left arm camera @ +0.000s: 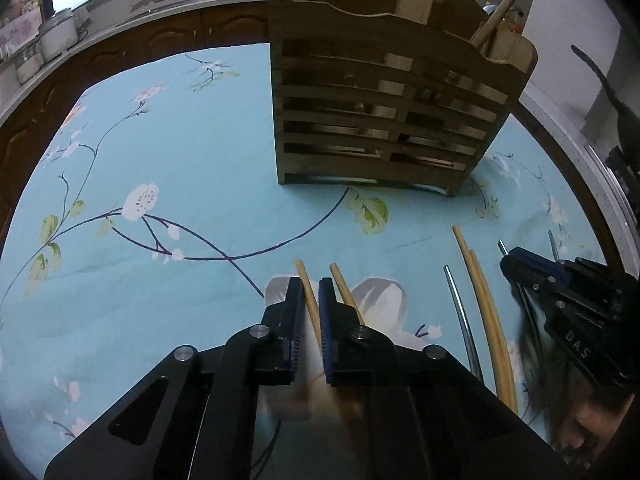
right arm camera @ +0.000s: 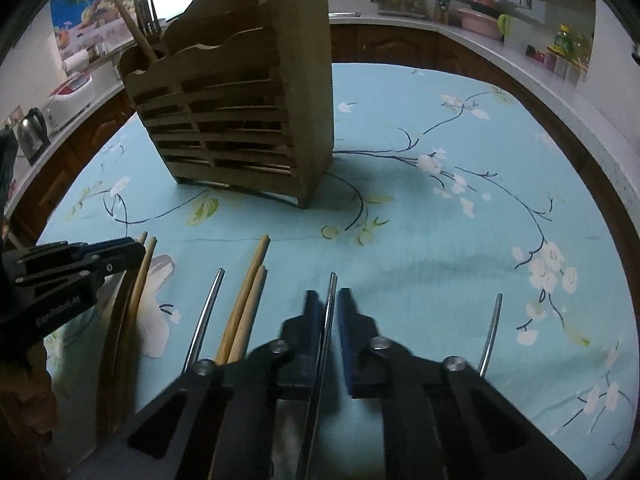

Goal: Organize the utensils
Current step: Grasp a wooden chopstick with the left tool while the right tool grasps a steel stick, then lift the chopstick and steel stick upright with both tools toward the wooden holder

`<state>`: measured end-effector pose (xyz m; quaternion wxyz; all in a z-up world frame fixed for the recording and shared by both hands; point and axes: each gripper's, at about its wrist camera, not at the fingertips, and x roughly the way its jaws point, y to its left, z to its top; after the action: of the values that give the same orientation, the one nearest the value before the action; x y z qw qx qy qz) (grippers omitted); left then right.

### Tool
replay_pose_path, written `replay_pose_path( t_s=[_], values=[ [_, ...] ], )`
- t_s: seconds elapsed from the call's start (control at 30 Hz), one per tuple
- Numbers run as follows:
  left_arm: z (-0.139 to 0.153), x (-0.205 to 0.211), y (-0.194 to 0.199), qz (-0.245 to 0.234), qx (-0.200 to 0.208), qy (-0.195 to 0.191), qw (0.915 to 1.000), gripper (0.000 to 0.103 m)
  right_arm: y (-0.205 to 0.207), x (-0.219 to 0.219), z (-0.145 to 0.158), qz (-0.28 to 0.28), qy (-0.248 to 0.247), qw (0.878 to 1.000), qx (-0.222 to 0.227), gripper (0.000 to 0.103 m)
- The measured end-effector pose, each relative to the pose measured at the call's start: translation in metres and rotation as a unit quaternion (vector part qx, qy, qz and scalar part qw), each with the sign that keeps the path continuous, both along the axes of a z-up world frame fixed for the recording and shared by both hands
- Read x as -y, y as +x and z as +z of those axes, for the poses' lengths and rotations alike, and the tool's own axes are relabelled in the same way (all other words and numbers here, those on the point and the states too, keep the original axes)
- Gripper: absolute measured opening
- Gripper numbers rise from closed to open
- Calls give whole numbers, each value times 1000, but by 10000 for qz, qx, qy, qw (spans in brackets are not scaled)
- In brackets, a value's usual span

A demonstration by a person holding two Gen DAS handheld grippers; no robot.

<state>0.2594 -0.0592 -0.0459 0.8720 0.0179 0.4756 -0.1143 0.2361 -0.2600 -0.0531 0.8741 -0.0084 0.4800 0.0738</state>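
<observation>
A slatted wooden utensil holder [left arm camera: 384, 112] [right arm camera: 240, 120] stands upright at the far side of the blue floral tablecloth [left arm camera: 168, 152], with a wooden chopstick and other handles sticking out of it. My left gripper [left arm camera: 310, 290] [right arm camera: 136, 246] is shut on a wooden chopstick [left arm camera: 301, 270] lying on the cloth. A second wooden chopstick [left arm camera: 340, 280] lies just right of its fingers. My right gripper [right arm camera: 329, 300] [left arm camera: 508, 258] is shut on a metal chopstick [right arm camera: 332, 284]. Both grippers point down at the cloth, side by side.
Between the grippers lie a pair of wooden chopsticks [right arm camera: 248, 300] [left arm camera: 484, 312] and a metal chopstick [right arm camera: 204, 320] [left arm camera: 460, 308]. Another metal chopstick [right arm camera: 490, 332] lies right of the right gripper. Kitchen counters with a kettle [right arm camera: 32, 128] and a rice cooker [left arm camera: 58, 34] ring the table.
</observation>
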Motion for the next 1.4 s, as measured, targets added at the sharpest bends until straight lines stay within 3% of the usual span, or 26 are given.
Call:
replay_pose_path(
  t_s=[0.13,0.33,0.8,1.03,1.4],
  values=[
    [1,-7,-3,-38,-54,-187,9998,4,-1,2,2,49,296,9995,-75,4],
    [25,-25,-20,38,146,-570,9983,4,-13,8,23,-2,663,9977,170,4],
    [122,-69,-84,113,1185,-1264,9848,4,-61,21,113,89,1319,9845,1150,4],
    [157,-84,-107,176,1610,-1419,9765,4,-76,29,156,57,1391,9751,1726,4],
    [184,-93,-111,296,2046,-1565,9658,4,-76,34,182,49,1451,9670,2096,4]
  ],
)
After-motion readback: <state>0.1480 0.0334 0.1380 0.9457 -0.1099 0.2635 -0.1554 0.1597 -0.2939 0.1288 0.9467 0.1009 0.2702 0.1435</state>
